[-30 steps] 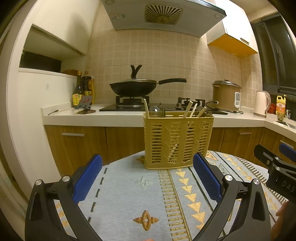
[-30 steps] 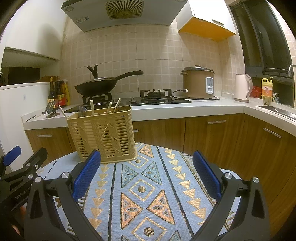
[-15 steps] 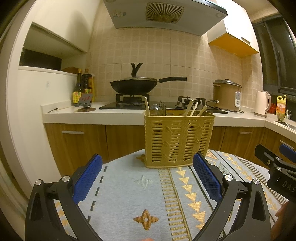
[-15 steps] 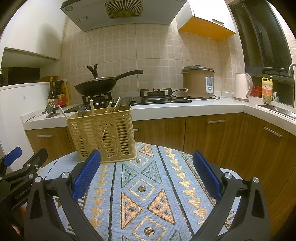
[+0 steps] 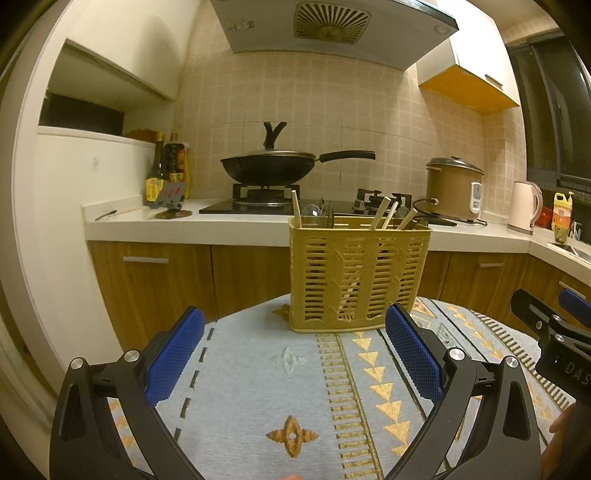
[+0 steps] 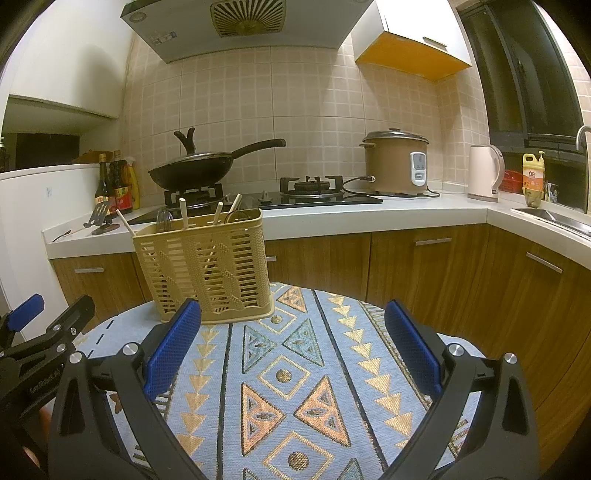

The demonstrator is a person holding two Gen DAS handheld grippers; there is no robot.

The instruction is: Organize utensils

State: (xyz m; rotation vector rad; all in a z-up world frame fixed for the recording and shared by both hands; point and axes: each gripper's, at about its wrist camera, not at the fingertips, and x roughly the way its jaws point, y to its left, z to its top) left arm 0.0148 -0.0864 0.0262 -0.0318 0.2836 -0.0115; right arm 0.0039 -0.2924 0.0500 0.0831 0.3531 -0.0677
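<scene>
With little shifted beyond a slight dip toward the basket (image 5: 359, 273), hover over the worktop (image 5: 258, 373), left claw (image 5: 295, 350) and right claw (image 6: 293, 347) spread empty, utensils (image 5: 382, 216) seemingly all stowed.

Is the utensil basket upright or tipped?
Upright: the basket sits flat on the tablecloth, chopsticks sticking out its top.

Setting: home kitchen. Evidence: gas hob (image 6: 308, 186) with lidded black wok (image 5: 271, 168) under a range hood (image 5: 328, 26); tiled wall; rice cooker (image 6: 397, 160) and kettle (image 6: 484, 171) on the white worktop; sauce bottles (image 5: 166, 168); wood-fronted cabinets (image 6: 424, 266); sink (image 6: 550, 216) at right. Table (image 6: 295, 369) has patterned cloth.
</scene>
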